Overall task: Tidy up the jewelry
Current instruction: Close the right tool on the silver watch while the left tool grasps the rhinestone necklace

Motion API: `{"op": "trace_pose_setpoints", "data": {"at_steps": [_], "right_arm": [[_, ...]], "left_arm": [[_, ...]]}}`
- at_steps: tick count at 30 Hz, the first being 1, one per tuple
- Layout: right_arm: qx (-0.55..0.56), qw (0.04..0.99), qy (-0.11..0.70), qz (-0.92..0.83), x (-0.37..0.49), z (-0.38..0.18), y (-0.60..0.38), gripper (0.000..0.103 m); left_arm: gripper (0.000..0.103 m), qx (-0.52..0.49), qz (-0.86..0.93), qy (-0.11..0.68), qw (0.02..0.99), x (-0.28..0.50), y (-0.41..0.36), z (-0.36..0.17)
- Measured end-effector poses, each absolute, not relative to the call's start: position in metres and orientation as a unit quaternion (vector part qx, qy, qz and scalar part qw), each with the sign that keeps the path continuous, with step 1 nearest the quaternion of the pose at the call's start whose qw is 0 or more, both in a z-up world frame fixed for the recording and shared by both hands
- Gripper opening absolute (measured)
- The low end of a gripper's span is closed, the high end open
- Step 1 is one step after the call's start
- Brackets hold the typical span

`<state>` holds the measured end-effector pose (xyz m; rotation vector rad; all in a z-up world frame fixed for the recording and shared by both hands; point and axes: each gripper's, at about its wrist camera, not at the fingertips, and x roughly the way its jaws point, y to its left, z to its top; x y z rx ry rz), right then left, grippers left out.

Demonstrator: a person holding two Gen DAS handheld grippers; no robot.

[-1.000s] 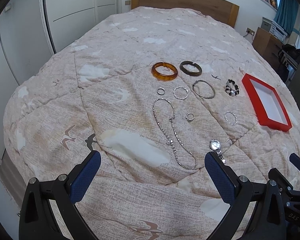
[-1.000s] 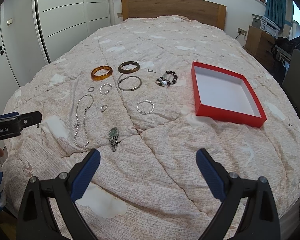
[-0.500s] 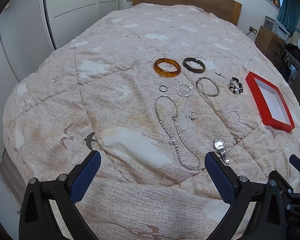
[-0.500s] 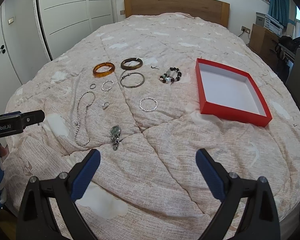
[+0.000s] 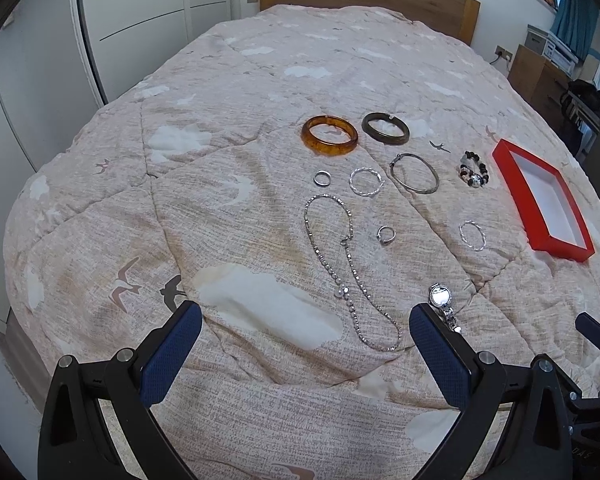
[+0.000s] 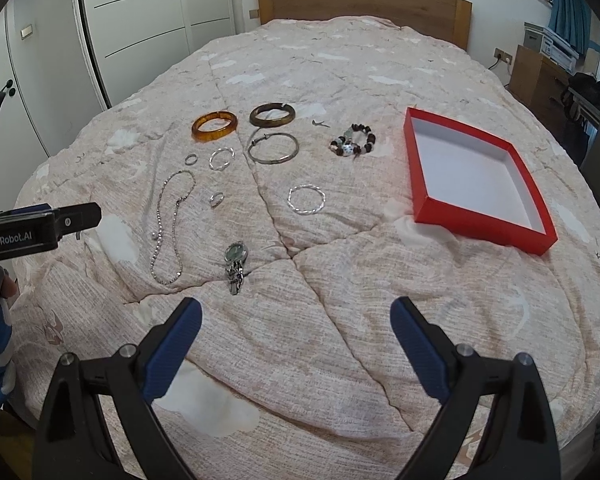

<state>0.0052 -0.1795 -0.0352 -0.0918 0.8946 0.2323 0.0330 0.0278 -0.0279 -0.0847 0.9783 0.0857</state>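
Both my grippers, left gripper [image 5: 305, 330] and right gripper [image 6: 296, 322], hang spread wide and empty above the quilt [image 6: 340, 320]. Nearest lies the watch [image 6: 236, 258] beside the necklace [image 6: 171, 220] (rings and bangles sit beyond), and farther right the red tray [image 6: 480, 222] holds nothing.

Black claw [image 5: 305, 332] frames; blue textured pads [image 6: 416, 344]; silver screws.

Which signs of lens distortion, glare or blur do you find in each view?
Left wrist view: the bed bulges barrel-like, corners vignetted black, the watch face glares white. Right wrist view: same bulge, the red box edges bow, jewellery stays sharp.
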Motion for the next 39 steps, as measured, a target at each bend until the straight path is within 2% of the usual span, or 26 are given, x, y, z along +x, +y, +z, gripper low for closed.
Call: {"op": "trace_pose_setpoints", "data": {"at_steps": [4, 13, 14, 15, 17, 19, 27, 31, 33, 36, 39], "right_arm": [[-0.052, 0.892, 0.433, 0.12, 0.009, -0.035, -0.177, 0.091], [-0.055, 0.882, 0.444, 0.146, 0.024, -0.04, -0.167, 0.07], [-0.052, 0.881, 0.446, 0.153, 0.026, -0.041, -0.166, 0.063], [-0.048, 0.877, 0.45, 0.163, 0.029, -0.042, -0.165, 0.052], [-0.04, 0.868, 0.461, 0.181, 0.036, -0.046, -0.161, 0.039], [-0.032, 0.861, 0.468, 0.197, 0.043, -0.051, -0.157, 0.037], [-0.017, 0.843, 0.486, 0.229, 0.071, -0.074, -0.141, 0.037], [-0.014, 0.834, 0.498, 0.238, 0.084, -0.089, -0.139, 0.037], [-0.013, 0.83, 0.503, 0.243, 0.09, -0.096, -0.138, 0.037], [-0.013, 0.823, 0.51, 0.251, 0.098, -0.106, -0.136, 0.032], [-0.013, 0.818, 0.515, 0.256, 0.106, -0.114, -0.133, 0.031]], "left_arm": [[0.102, -0.039, 0.038, 0.471, 0.88, 0.039, 0.026, -0.03], [0.1, -0.036, 0.037, 0.477, 0.877, 0.055, 0.025, -0.037], [0.099, -0.036, 0.037, 0.48, 0.876, 0.057, 0.026, -0.039], [0.096, -0.039, 0.036, 0.484, 0.873, 0.061, 0.027, -0.042], [0.089, -0.046, 0.031, 0.494, 0.868, 0.067, 0.03, -0.05], [0.078, -0.057, 0.018, 0.504, 0.862, 0.072, 0.032, -0.057], [0.075, -0.063, -0.011, 0.534, 0.843, 0.096, 0.021, -0.081], [0.065, -0.067, -0.011, 0.568, 0.82, 0.116, 0.018, -0.106], [0.063, -0.071, -0.001, 0.587, 0.807, 0.126, 0.021, -0.122], [0.063, -0.069, 0.004, 0.595, 0.801, 0.133, 0.023, -0.132], [0.062, -0.066, 0.007, 0.593, 0.802, 0.134, 0.022, -0.135]]}}
